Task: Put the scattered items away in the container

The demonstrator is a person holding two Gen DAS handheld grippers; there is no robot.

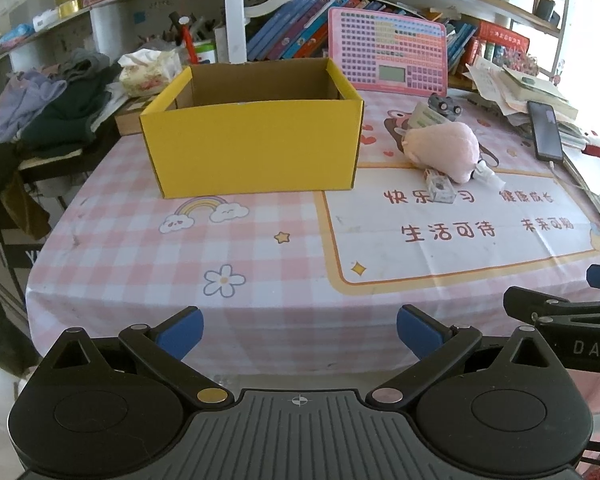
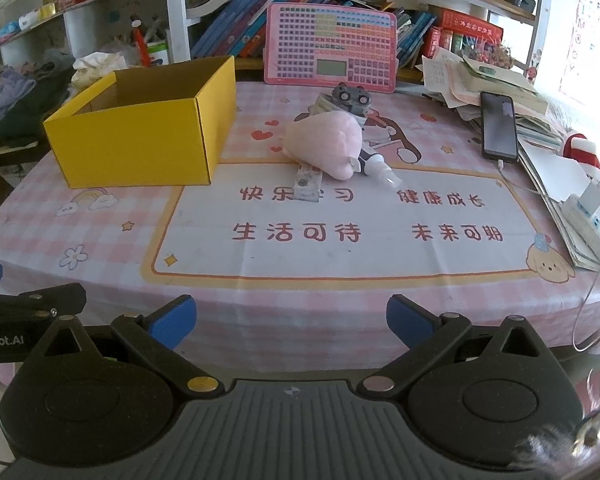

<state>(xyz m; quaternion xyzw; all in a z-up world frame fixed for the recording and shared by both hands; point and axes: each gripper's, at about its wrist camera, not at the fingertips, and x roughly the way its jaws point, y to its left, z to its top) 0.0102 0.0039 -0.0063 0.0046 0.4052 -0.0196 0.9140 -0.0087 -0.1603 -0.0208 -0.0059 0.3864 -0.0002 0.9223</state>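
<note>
An open yellow cardboard box (image 1: pixel 256 148) (image 2: pixel 140 140) stands on the pink checked tablecloth, left of a small pile of items. The pile holds a pink plush toy (image 1: pixel 444 146) (image 2: pixel 326 142), a grey toy car (image 1: pixel 444 105) (image 2: pixel 350 98), a small clear box (image 1: pixel 440 187) (image 2: pixel 308 182) and a small spray bottle (image 1: pixel 488 172) (image 2: pixel 380 170). My left gripper (image 1: pixel 300 330) is open and empty at the table's near edge. My right gripper (image 2: pixel 292 322) is open and empty beside it, well short of the pile.
A pink keyboard toy (image 1: pixel 388 50) (image 2: pixel 332 46) leans against shelved books behind. A black phone (image 1: pixel 546 130) (image 2: pixel 499 126) lies on stacked papers and books at the right. Clothes (image 1: pixel 48 108) are heaped at the left. A power strip (image 2: pixel 596 216) lies far right.
</note>
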